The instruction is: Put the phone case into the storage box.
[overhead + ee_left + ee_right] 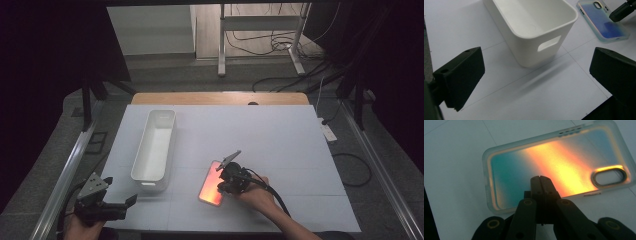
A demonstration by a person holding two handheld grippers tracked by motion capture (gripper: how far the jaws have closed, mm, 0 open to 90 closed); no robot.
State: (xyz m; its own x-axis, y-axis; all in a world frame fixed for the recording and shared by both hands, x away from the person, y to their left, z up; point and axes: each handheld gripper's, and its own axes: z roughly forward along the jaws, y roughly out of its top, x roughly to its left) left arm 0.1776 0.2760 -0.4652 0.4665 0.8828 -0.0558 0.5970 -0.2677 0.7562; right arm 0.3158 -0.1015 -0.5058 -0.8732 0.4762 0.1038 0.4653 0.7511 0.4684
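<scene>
2 grippers work the white table (280, 140): the right gripper (540, 178) hovers over the iridescent, translucent-rimmed phone case (559, 165) with its jaws pressed together on nothing, tips low above the case's back. That case lies flat just right of the white rectangular plastic bin (155, 147), apart from it. The left gripper (120, 192) rests near the table's front-left corner, jaws wide apart and empty. The step looks like an approach — next the right jaws likely must part to straddle an edge of the case.
</scene>
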